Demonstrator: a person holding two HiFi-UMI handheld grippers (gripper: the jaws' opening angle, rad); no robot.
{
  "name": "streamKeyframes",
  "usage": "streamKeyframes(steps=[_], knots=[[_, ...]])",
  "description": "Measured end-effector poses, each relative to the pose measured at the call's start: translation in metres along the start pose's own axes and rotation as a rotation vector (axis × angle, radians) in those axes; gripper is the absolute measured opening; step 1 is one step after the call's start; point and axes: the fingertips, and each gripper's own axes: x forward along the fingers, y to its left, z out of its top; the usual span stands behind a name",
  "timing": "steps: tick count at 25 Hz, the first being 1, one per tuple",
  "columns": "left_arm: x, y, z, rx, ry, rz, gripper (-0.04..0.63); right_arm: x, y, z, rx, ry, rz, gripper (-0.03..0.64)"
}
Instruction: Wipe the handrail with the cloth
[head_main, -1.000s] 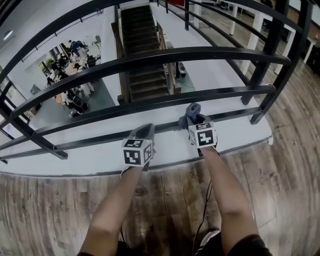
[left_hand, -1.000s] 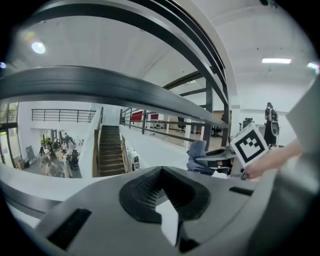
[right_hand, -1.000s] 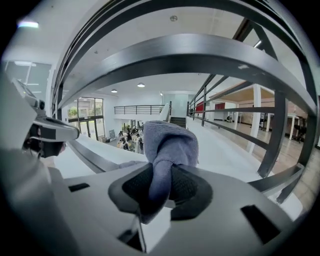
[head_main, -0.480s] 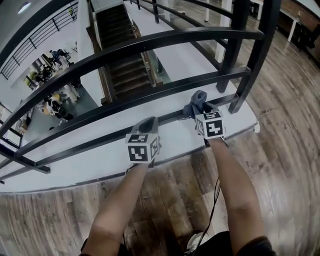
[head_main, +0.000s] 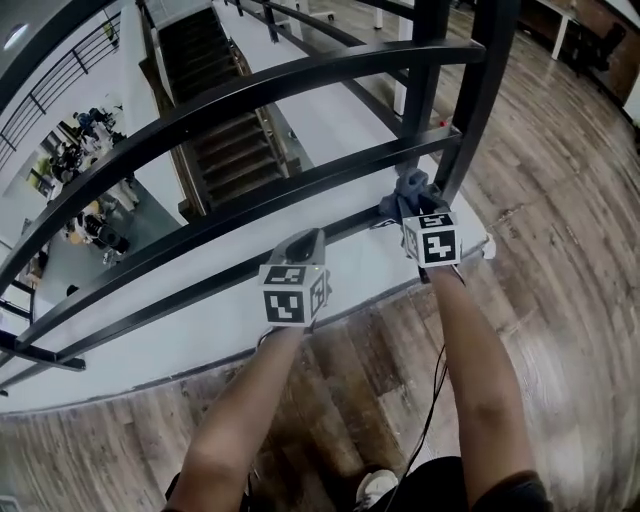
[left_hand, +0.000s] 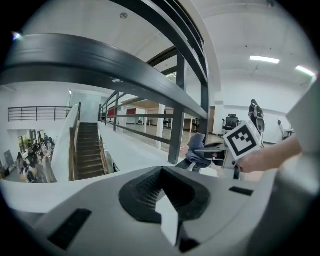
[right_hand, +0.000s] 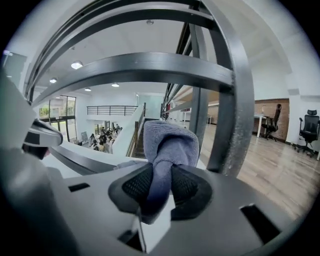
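The right gripper (head_main: 406, 205) is found with its jaws clamped on the grey cloth (right_hand: 169, 142). The cloth is bunched ahead of the jaws at the lowest bar of the handrail (head_main: 300, 78), just beside an upright post (head_main: 470, 110). The left gripper (left_hand: 162, 192) is found with its jaws closed together, nothing held between them.

Cloth (head_main: 408, 187) between the jaws of right gripper (head_main: 410, 205), at the lowest bar of handrail (head_main: 330, 75), just left of post (head_main: 480, 100); left gripper (head_main: 305, 243) further left before the same bar; staircase (head_main: 215, 110) below, behind the bars
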Motion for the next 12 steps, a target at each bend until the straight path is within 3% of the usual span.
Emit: streamKeyframes(steps=[6,12], knots=[[0.01,-0.012,-0.001,0.026,0.027,-0.022,-0.002,0.005,-0.056,-0.001,0.017,0.011,-0.062,0.095],[-0.018,0.008,-0.011,0.015,0.006,0.009,-0.002,-0.001,-0.052,-0.002,0.054,-0.049,-0.076,0.095]])
